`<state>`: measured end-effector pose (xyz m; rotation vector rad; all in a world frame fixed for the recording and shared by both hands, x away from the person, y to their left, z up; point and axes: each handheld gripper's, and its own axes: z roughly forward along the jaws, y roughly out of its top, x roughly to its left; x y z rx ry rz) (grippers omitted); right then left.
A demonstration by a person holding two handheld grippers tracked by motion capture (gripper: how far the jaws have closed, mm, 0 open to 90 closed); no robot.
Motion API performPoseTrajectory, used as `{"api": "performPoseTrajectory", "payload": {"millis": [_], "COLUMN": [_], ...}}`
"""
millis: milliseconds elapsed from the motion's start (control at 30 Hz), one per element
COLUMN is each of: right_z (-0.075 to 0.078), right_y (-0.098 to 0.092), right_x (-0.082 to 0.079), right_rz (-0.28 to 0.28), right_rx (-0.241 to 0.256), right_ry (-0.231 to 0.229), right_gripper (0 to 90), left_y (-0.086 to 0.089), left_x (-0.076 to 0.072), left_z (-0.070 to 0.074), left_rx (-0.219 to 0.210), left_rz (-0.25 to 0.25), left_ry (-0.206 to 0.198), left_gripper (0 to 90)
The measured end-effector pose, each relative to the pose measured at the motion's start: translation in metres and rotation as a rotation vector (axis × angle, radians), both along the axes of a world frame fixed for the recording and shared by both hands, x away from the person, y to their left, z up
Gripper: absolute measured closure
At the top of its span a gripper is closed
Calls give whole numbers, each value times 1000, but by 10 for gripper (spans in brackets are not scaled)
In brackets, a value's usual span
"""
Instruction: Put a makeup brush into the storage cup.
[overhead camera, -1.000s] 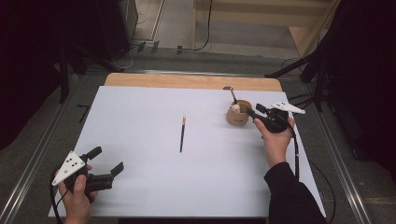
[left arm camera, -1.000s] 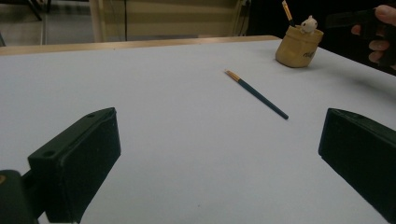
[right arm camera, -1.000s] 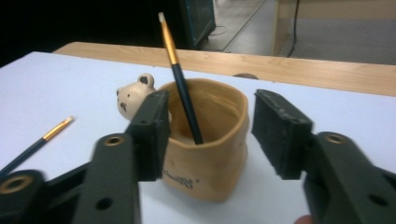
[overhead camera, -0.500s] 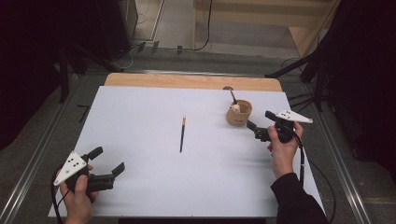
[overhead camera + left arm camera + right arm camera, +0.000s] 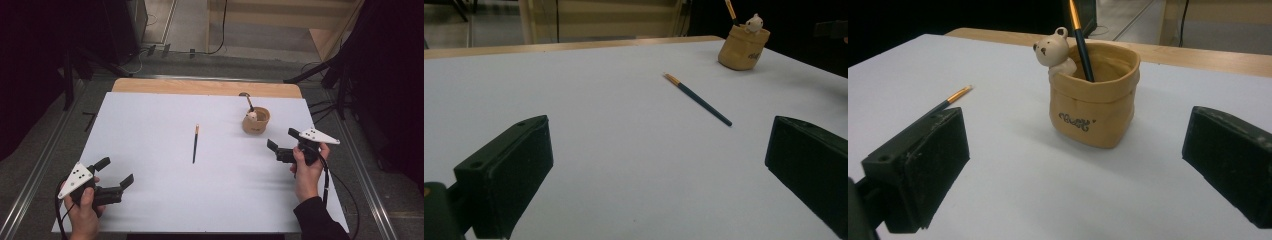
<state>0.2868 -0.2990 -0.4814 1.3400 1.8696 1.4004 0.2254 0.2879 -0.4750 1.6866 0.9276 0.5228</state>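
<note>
Since a second ago the right tongs (image 5: 283, 146) have drawn back from the pot (image 5: 256, 120) toward the person's side of the surface (image 5: 150, 115) and now sit apart from it, near the right edge, held in the right hand (image 5: 306, 162). Their jaws stand wide apart with nothing between them; in the right gripper view the pot (image 5: 1094, 97) stands ahead, framed between the two black jaws but untouched.

The pot is a tan, bag-shaped holder with dark lettering on its front and a small pale bear figure (image 5: 1053, 50) perched at its rim. A brush (image 5: 1080, 40) with a dark handle and orange band stands upright inside it, leaning slightly.

A second brush (image 5: 195, 143) lies flat near the middle of the white surface, well apart from the pot, its orange end pointing away from the person. In the left gripper view this brush (image 5: 698, 99) lies ahead and to the right, with the pot (image 5: 743, 46) farther off.

The left tongs (image 5: 116, 174) have stayed at the near left corner, held in the left hand (image 5: 82, 207), jaws spread wide and empty, just above the surface.
</note>
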Motion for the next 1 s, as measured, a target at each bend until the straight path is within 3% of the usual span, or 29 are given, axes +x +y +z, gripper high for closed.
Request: {"api": "performPoseTrajectory", "payload": {"millis": [600, 1000], "right_z": [-6, -9], "right_y": [-4, -15], "right_x": [-39, -63], "right_rz": [13, 4], "right_rx": [19, -2], "right_ry": [-25, -33], "right_gripper": [0, 0], "left_y": [-1, -2], "left_x": [0, 1], "left_z": [0, 0], "left_rx": [3, 9], "left_rz": [2, -7], "left_ry": [0, 3], "left_gripper": [0, 0]}}
